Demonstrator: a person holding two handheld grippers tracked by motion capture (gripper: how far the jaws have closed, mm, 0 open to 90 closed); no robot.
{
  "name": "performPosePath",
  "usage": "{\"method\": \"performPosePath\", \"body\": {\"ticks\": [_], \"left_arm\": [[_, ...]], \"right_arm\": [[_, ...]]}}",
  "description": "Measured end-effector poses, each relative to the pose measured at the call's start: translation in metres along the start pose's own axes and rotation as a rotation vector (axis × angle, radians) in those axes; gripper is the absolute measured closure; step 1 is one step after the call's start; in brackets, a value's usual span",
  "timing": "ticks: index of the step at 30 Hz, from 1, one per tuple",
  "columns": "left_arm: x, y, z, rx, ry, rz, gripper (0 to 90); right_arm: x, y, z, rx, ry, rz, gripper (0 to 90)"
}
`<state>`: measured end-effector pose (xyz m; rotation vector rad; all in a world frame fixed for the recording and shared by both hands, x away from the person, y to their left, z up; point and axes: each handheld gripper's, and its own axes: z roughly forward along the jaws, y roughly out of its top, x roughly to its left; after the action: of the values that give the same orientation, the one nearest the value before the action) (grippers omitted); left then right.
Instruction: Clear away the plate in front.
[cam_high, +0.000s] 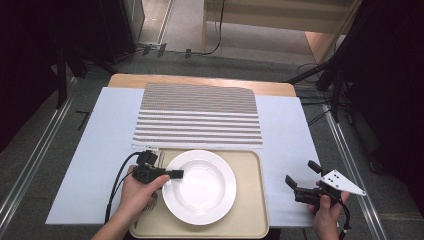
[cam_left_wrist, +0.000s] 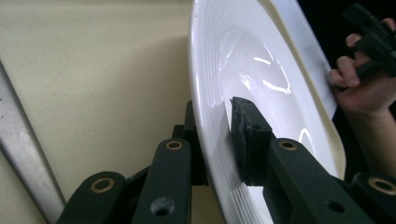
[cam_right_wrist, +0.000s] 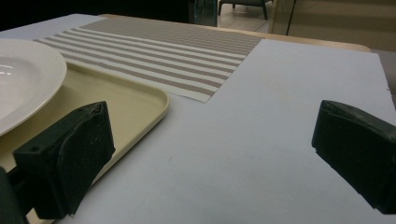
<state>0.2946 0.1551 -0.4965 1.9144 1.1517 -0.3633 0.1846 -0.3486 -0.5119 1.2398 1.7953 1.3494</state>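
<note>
Left gripper (cam_left_wrist: 219, 140): jaws straddle the plate's near-left rim, one pad on its face
Plate (cam_high: 200, 186): white, round, glossy, ringed rim, on beige tray (cam_high: 250, 220)
Right gripper (cam_high: 300, 176): jaws wide apart, empty, over the white mat (cam_right_wrist: 261, 140)

No text, label, brand, number or sign can be read in any of the views. The surfaces that could carry print are all bare of lettering: the white plate (cam_high: 200, 186), the beige tray (cam_high: 250, 210), the striped placemat (cam_high: 197, 116) farther off, which bears only woven bands, and the pale table cover (cam_high: 95, 150). A small tag sits at the near left corner of the placemat, too small and blurred to tell whether anything is printed on it.
</note>
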Motion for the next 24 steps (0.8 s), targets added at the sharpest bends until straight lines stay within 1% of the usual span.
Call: {"method": "performPosePath", "body": {"ticks": [2,3,4,5,6,7,8,10,12,14,15,16,17,19,20,21,24], "left_arm": [[-0.001,0.000,-0.002,-0.008,0.041,0.032,72.3],[-0.001,0.000,-0.004,-0.017,0.055,0.038,70.7],[0.000,0.001,-0.006,-0.027,0.054,0.033,69.1],[0.002,0.001,-0.007,-0.027,0.035,0.031,69.1],[0.003,0.001,-0.009,-0.032,0.027,0.033,69.0],[0.003,0.001,-0.010,-0.037,0.034,0.040,68.2],[0.002,0.001,-0.010,-0.037,0.052,0.051,65.3],[0.003,0.000,-0.012,-0.043,0.079,0.065,64.2],[0.004,0.000,-0.015,-0.053,0.092,0.064,60.1],[0.005,0.000,-0.019,-0.088,0.079,0.059,59.3],[0.005,0.001,-0.023,-0.108,0.077,0.064,57.4],[0.004,0.001,-0.025,-0.124,0.071,0.072,57.3],[0.003,0.002,-0.028,-0.142,0.075,0.081,57.2],[0.002,0.002,-0.033,-0.166,0.090,0.107,54.0],[0.002,0.002,-0.035,-0.174,0.091,0.111,53.7],[0.002,0.002,-0.037,-0.180,0.092,0.118,51.6],[0.003,0.000,-0.040,-0.197,0.114,0.140,46.9]], "right_arm": [[0.000,0.000,0.000,0.000,0.000,0.000,0.0],[0.000,0.000,0.000,0.001,0.000,0.001,0.0],[0.000,0.000,0.000,0.001,-0.001,0.000,0.0],[0.000,0.000,0.000,0.001,-0.002,0.000,0.0],[0.000,0.000,0.000,0.001,-0.001,-0.001,0.0],[0.000,0.000,0.000,0.002,-0.003,0.000,0.0],[0.000,0.000,0.000,0.002,-0.003,0.000,0.0],[0.000,0.000,0.000,0.003,-0.003,0.002,0.0],[0.000,0.000,0.000,0.002,-0.003,0.002,0.0],[0.001,0.000,0.000,0.003,-0.003,0.002,0.0],[0.001,0.000,0.000,0.003,-0.004,0.000,0.0],[0.001,0.000,0.000,0.003,-0.004,-0.001,0.0],[0.001,0.000,0.000,0.004,-0.003,-0.001,0.0],[0.001,0.000,0.000,0.004,-0.004,-0.002,0.0],[0.001,0.000,0.000,0.004,-0.003,-0.001,0.0],[0.001,0.000,0.000,0.003,-0.003,-0.002,0.0],[0.001,0.000,0.000,0.005,-0.004,-0.003,0.0]]}}
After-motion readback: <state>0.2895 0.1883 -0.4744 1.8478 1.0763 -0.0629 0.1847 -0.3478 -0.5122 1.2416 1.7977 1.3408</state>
